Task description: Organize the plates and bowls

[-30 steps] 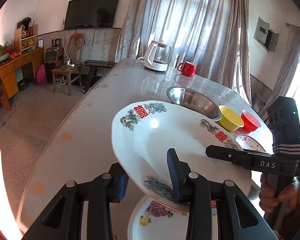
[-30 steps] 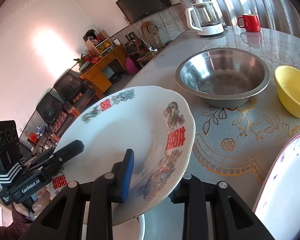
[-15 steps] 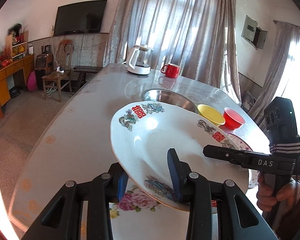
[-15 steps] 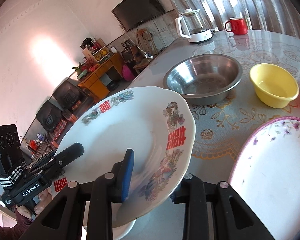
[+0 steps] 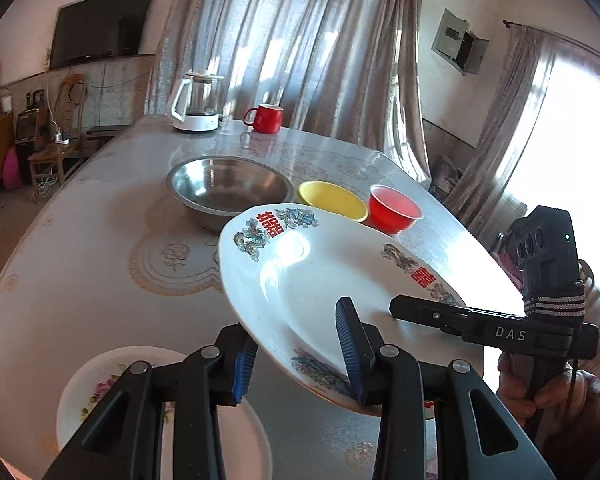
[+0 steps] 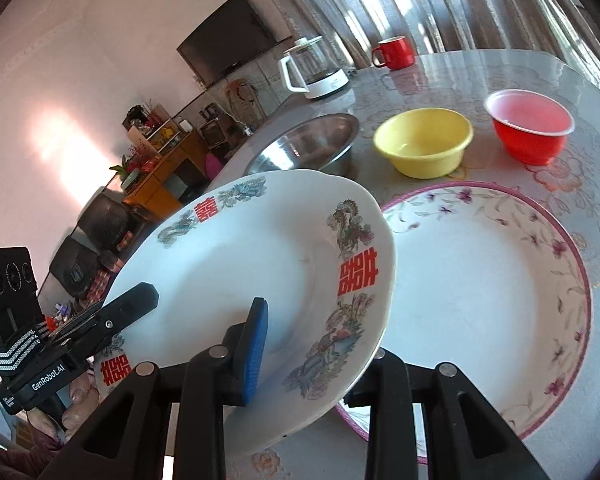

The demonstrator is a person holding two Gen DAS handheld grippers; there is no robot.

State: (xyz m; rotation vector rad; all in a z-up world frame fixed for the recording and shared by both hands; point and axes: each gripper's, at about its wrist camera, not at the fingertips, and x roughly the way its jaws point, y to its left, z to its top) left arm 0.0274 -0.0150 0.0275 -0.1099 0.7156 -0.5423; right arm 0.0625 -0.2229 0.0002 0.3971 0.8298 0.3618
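Right wrist view: we carry white double-happiness dragon plate (image 6: 260,264), both tools clamped on rim, airborne; next lower onto pink-rimmed floral plate (image 6: 500,280).

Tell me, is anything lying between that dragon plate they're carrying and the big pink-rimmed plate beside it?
Nothing visible. The dragon plate, gripped by both grippers, hangs partly over the bare pink-rimmed plate; the yellow bowl and red bowl sit farther back.

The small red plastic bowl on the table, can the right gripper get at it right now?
Probably not as things stand: the right gripper is shut on the white dragon-pattern plate, shared with the left gripper. Nothing blocks the small red plastic bowl itself.
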